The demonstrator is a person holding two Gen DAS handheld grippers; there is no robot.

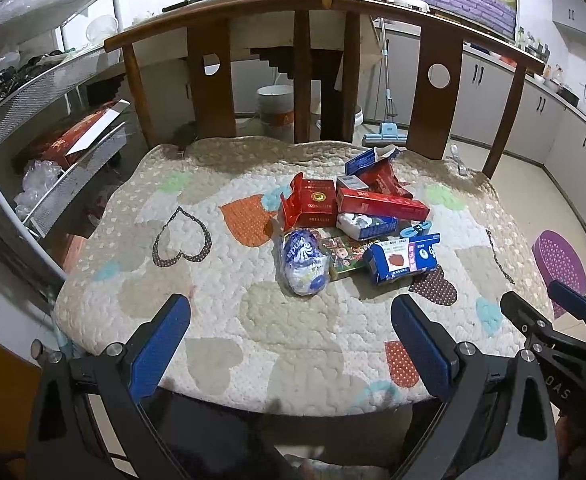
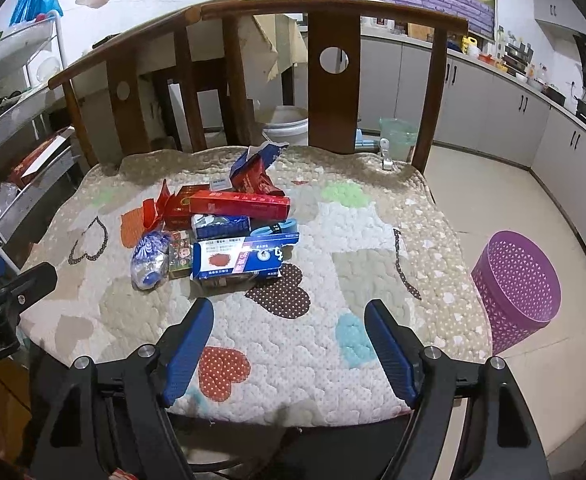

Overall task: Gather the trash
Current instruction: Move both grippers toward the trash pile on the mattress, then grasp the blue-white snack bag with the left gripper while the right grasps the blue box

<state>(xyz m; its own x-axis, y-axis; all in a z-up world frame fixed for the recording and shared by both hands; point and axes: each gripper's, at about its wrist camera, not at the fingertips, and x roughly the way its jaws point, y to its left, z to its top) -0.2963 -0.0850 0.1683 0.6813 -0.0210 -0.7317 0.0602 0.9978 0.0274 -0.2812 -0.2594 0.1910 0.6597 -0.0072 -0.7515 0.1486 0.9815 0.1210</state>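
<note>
A pile of trash lies on a quilted chair cushion (image 1: pixel 213 320): a crumpled blue-and-white wrapper (image 1: pixel 304 262) (image 2: pixel 149 258), a blue-and-white carton (image 1: pixel 403 258) (image 2: pixel 241 258), a long red box (image 1: pixel 381 203) (image 2: pixel 239 203), an open red box (image 1: pixel 309 205), a torn blue-and-red pack (image 2: pixel 255 168). A purple mesh bin (image 2: pixel 517 288) stands on the floor right of the chair; it also shows in the left wrist view (image 1: pixel 561 264). My left gripper (image 1: pixel 289 312) is open and empty, just short of the wrapper. My right gripper (image 2: pixel 289 312) is open and empty, near the carton.
The wooden chair back (image 1: pixel 317 4) rises behind the cushion. A wire shelf rack (image 1: pixel 45 92) stands at the left. A white bucket (image 1: pixel 275 102) and a mop (image 1: pixel 387 128) are behind the chair. Kitchen cabinets (image 2: pixel 533 120) run along the right.
</note>
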